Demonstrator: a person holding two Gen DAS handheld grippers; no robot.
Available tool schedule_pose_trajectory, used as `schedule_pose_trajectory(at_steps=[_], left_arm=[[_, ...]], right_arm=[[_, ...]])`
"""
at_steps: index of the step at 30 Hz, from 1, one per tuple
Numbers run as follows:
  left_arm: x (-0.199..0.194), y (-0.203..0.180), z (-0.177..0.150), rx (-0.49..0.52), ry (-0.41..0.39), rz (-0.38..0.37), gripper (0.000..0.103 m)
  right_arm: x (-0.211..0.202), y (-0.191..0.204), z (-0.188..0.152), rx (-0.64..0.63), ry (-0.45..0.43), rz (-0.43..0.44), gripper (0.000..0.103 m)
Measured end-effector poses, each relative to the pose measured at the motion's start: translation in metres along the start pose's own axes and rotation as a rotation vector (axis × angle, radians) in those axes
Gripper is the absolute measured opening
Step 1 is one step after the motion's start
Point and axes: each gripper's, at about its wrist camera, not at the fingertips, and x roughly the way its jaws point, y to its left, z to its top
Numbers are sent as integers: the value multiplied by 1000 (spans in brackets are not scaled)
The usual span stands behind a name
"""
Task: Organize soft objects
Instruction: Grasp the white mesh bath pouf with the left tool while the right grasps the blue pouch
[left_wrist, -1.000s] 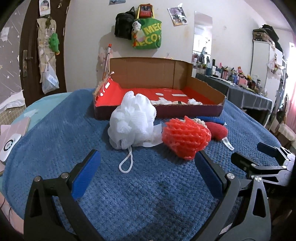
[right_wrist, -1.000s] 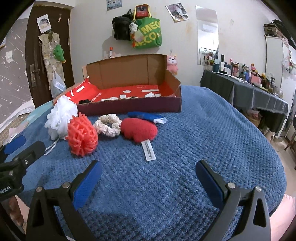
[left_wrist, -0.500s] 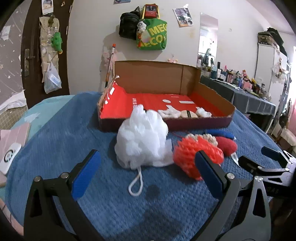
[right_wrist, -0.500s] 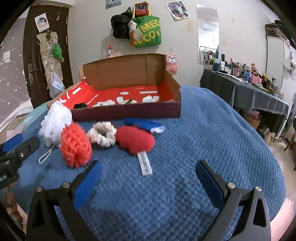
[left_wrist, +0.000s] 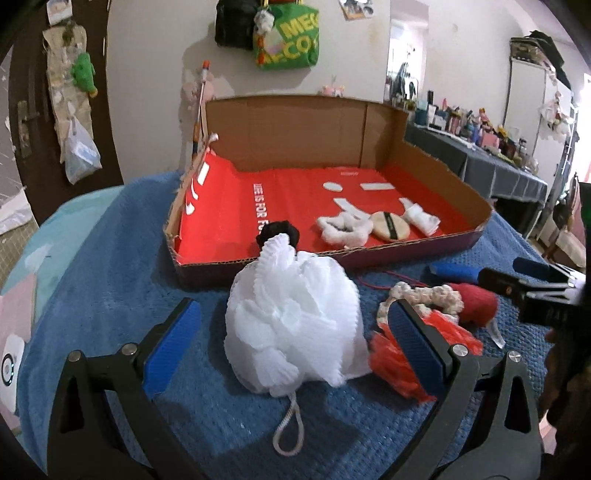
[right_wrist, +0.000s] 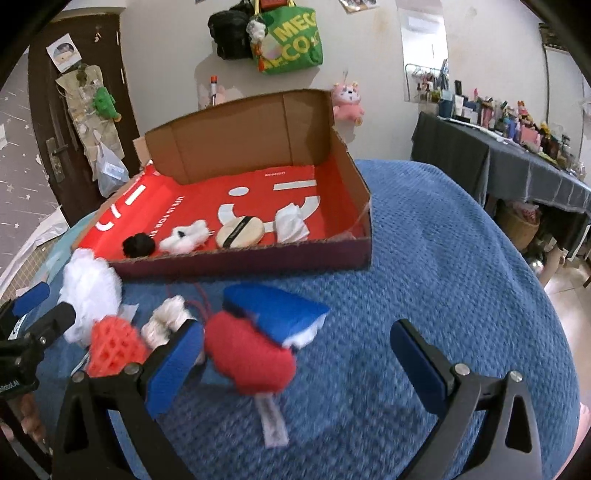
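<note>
- Frothy white mesh netting on the bath pouf (left_wrist: 293, 321), twisted cord loop.
- Nubbly blue cloth blanket (right_wrist: 461, 266), matt.
- Raw brown cardboard box (left_wrist: 306, 129), smooth red lining.
- Fuzzy red knitted heart (right_wrist: 247, 356).

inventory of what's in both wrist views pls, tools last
box: 1, cardboard, red floor, on blanket
pom-pom: 1, black, in box
fluffy piece: 1, white, in box
puff: 1, tan, in box
cloth: 1, white, in box
loofah: 1, white, before box
mesh ball: 1, red-orange, beside loofah
scrunchie: 1, cream, before box
red pad: 1, tagged
sponge: 1, blue, behind red pad
blanket: 1, blue
left tool: open, around loofah
right tool: open, by red pad
</note>
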Motion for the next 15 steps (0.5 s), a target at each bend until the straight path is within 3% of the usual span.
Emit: schedule_pose_trajectory(at_steps=[9, 14, 15], left_arm=[[24, 2, 3, 33, 83, -34, 86], [34, 2, 2, 25, 111, -55, 70], [34, 3, 2, 24, 108, -58, 68]], right_arm=[[40, -15, 19, 11, 144, 107, 99], [53, -16, 18, 25, 199, 180, 80], [52, -16, 18, 17, 196, 189, 67]])
